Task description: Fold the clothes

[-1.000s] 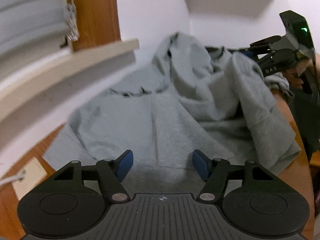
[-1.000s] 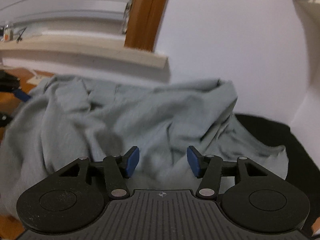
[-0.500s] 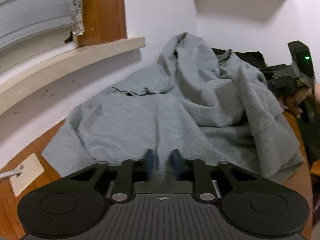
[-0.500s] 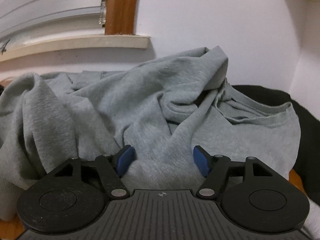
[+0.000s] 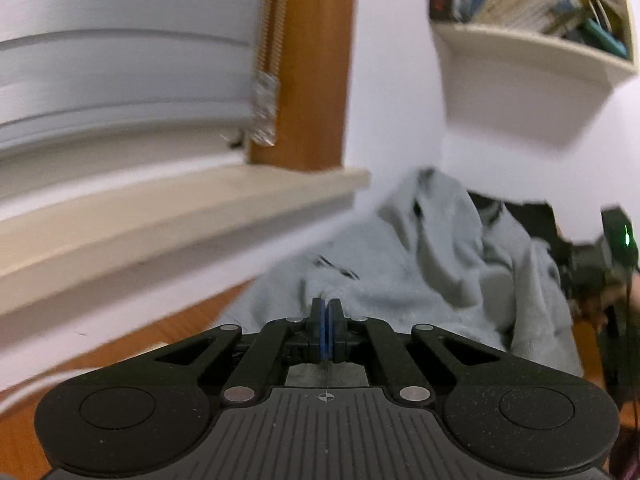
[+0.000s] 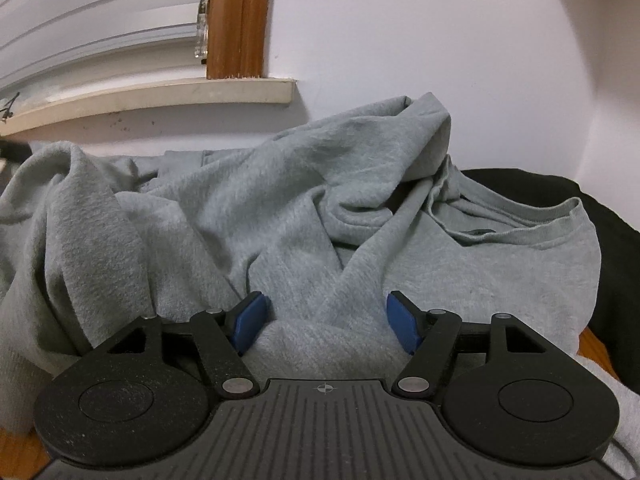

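Observation:
A crumpled grey sweatshirt (image 5: 440, 280) lies heaped on a wooden table (image 5: 160, 336) against the wall. My left gripper (image 5: 326, 328) is shut, its blue pads pressed together on a fold at the garment's near edge, and the cloth rises up to them. In the right wrist view the sweatshirt (image 6: 300, 208) fills the middle, its ribbed collar at the right. My right gripper (image 6: 326, 324) stands open and low over it, a mound of grey fabric lying between the wide-apart fingers. The right gripper's body with a green light (image 5: 616, 248) shows blurred at the left view's far right.
A black garment (image 6: 560, 188) lies behind and right of the sweatshirt. A pale window sill (image 5: 160, 232) juts out over the table's left side, with blinds and a hanging cord (image 5: 264, 108) above. A wall shelf with books (image 5: 532, 40) hangs high on the right.
My left gripper shut on the sweatshirt's near edge and rose, drawing the cloth up. My right gripper opened wider and sank closer to the fabric.

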{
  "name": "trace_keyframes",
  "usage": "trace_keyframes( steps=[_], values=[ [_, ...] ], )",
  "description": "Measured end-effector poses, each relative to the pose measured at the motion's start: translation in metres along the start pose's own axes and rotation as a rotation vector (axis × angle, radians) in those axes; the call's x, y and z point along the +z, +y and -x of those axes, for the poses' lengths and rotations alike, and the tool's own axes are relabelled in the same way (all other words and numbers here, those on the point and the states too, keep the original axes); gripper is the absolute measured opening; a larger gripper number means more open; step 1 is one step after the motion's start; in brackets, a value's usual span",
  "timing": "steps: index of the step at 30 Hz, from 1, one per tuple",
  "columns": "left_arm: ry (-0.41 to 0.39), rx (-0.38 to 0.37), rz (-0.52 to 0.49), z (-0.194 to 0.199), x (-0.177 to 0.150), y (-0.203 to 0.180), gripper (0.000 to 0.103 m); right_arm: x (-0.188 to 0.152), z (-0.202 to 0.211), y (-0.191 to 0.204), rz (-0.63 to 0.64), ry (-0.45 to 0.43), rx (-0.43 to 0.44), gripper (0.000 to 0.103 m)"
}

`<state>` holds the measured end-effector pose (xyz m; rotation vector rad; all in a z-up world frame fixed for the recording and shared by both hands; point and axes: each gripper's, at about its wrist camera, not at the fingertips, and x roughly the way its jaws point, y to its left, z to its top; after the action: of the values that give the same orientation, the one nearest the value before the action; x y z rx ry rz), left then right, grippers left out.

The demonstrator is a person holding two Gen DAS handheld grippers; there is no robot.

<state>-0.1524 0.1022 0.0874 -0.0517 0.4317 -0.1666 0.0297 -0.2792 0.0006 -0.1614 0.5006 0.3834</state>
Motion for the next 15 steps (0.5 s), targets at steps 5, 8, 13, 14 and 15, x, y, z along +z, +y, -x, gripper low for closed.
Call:
trace_keyframes(
  steps=[5, 8, 13, 14, 15],
  values=[
    [0.118, -0.102, -0.078, -0.006, -0.019, -0.024, 0.002, 0.000, 0.000, -0.002, -0.010, 0.001, 0.009, 0.066],
    [0.155, -0.142, -0.087, -0.008, -0.026, -0.035, 0.006, 0.000, -0.001, -0.003, -0.010, 0.002, 0.011, 0.066],
    [0.116, -0.075, -0.049, 0.000, -0.020, -0.019, 0.049, -0.001, -0.001, -0.004, -0.011, 0.000, 0.014, 0.066],
    [0.114, -0.049, -0.052, -0.002, -0.020, -0.016, 0.060, -0.001, 0.000, -0.004, -0.012, 0.000, 0.014, 0.066],
    [0.115, -0.027, -0.052, -0.005, -0.020, -0.014, 0.062, -0.001, 0.000, -0.004, -0.013, 0.000, 0.015, 0.066]
  ],
)
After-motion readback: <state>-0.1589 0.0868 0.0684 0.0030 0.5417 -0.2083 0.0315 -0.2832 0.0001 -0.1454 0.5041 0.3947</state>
